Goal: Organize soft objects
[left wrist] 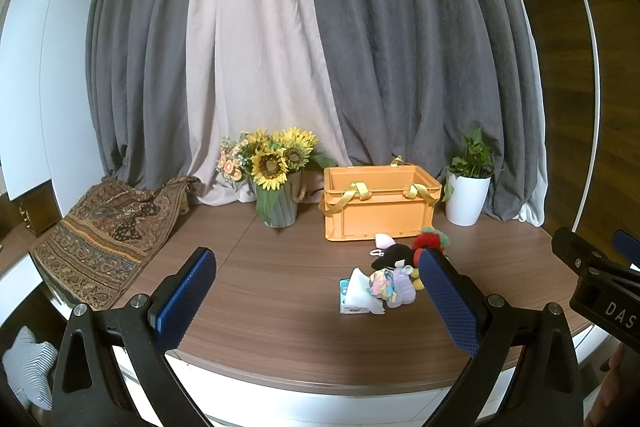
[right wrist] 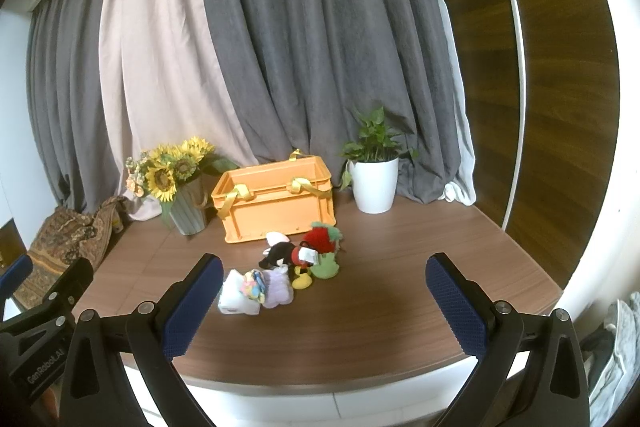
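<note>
A pile of soft toys lies on the brown table in front of an empty orange crate (left wrist: 380,203) (right wrist: 276,203). A black mouse plush (left wrist: 394,254) (right wrist: 282,254), a red strawberry plush (left wrist: 430,239) (right wrist: 320,239), a lilac plush (left wrist: 402,290) (right wrist: 277,289), a pastel scrunchie (left wrist: 380,283) (right wrist: 253,285) and a tissue pack (left wrist: 358,295) (right wrist: 236,297) lie together. My left gripper (left wrist: 320,303) is open and empty, short of the pile. My right gripper (right wrist: 324,303) is open and empty, near the table's front edge.
A vase of sunflowers (left wrist: 276,179) (right wrist: 180,187) stands left of the crate. A white potted plant (left wrist: 468,191) (right wrist: 374,179) stands right of it. A patterned cloth (left wrist: 108,235) (right wrist: 64,243) drapes over the table's left end. Curtains hang behind.
</note>
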